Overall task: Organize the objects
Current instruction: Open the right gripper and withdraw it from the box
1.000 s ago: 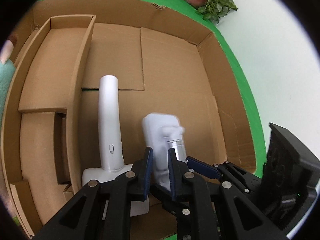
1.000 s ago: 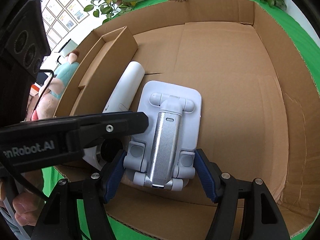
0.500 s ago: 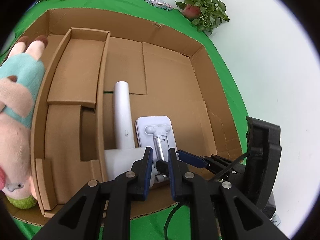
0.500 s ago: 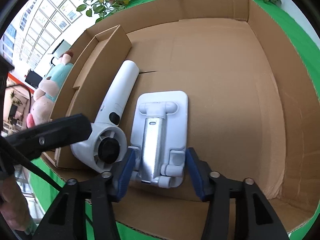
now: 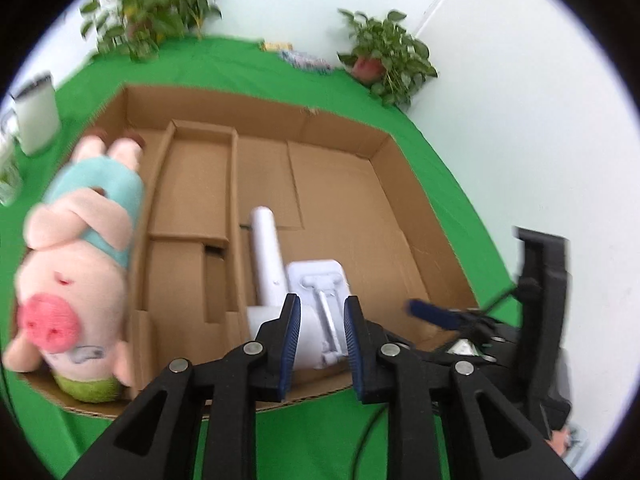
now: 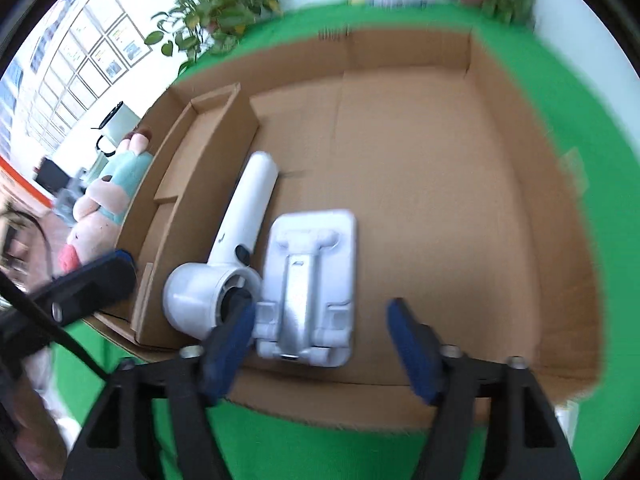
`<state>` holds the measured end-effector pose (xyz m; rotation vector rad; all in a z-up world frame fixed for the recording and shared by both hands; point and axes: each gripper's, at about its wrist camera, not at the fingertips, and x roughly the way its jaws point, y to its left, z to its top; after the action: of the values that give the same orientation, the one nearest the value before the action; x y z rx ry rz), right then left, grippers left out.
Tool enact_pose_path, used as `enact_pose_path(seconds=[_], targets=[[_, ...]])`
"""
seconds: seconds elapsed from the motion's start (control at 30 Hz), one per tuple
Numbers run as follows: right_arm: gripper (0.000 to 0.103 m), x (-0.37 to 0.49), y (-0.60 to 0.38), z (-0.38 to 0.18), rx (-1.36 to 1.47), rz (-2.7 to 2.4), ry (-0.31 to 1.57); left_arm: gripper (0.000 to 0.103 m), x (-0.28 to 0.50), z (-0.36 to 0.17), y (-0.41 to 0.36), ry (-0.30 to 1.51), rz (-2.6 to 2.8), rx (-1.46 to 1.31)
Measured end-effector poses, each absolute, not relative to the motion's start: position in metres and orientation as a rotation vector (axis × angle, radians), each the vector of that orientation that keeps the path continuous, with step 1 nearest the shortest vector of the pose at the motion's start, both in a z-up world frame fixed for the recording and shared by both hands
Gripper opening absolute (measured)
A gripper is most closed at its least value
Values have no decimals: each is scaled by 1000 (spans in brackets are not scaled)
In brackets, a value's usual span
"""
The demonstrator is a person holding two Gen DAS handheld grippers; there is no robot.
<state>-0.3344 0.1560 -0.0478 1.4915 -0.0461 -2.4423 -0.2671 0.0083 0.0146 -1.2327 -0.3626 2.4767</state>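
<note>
- Far left, a white container (image 5: 37, 118) stands on the green cloth (image 5: 240, 68), outside the box and well apart from everything packed.
- The plush pig (image 5: 76, 268) lies along the left wall of the cardboard box (image 5: 404, 208), by my reading just outside that wall; the blur leaves this uncertain. It looks like the next item to sort.
- Next comes the narrow cardboard divider tray (image 5: 192, 184) inside the box, with nothing visible in it.
- The white hair dryer (image 6: 232, 248) lies flat on the box floor, its handle pointing to the far wall, just right of the divider.
- The white phone stand (image 6: 312, 276) lies folded beside the dryer, touching or nearly touching its round head. So 2 items appear placed.
- The right half of the box floor holds nothing.
- The left gripper (image 5: 319, 338) hangs above the near box edge, its tongs parted and gripping nothing.
- The right gripper (image 6: 320, 344) sits over the near end of the stand, its tongs wide apart and clear of it, so the stand looks released.
- Judged overall, the task seems partway done: 2 items in, the pig and perhaps others left.
</note>
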Motion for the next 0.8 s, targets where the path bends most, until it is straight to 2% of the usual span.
enact_pose_path(seconds=[0.07,0.13,0.2,0.27,0.33,0.57,0.8], targets=[[81,-311,155,-31,1357,-2570,71,21,-249,26,9,-299,2592,-1099],[83,-287,155,-17,1202,-2672,157,37,-225,37,9,-243,2661,-956],[83,-258,155,-8,1047,-2746,230,82,-201,41,10,-177,2764,-856],[86,-231,158,0,924,-2803,262,85,-184,42,12,-109,2870,-780],[88,-215,165,5,876,-2822,215,85,-175,39,13,-47,2938,-776],[88,-173,174,13,852,-2862,135,85,-154,33,16,30,2987,-735],[88,-149,174,12,825,-2865,139,85,-134,37,15,0,2976,-695]])
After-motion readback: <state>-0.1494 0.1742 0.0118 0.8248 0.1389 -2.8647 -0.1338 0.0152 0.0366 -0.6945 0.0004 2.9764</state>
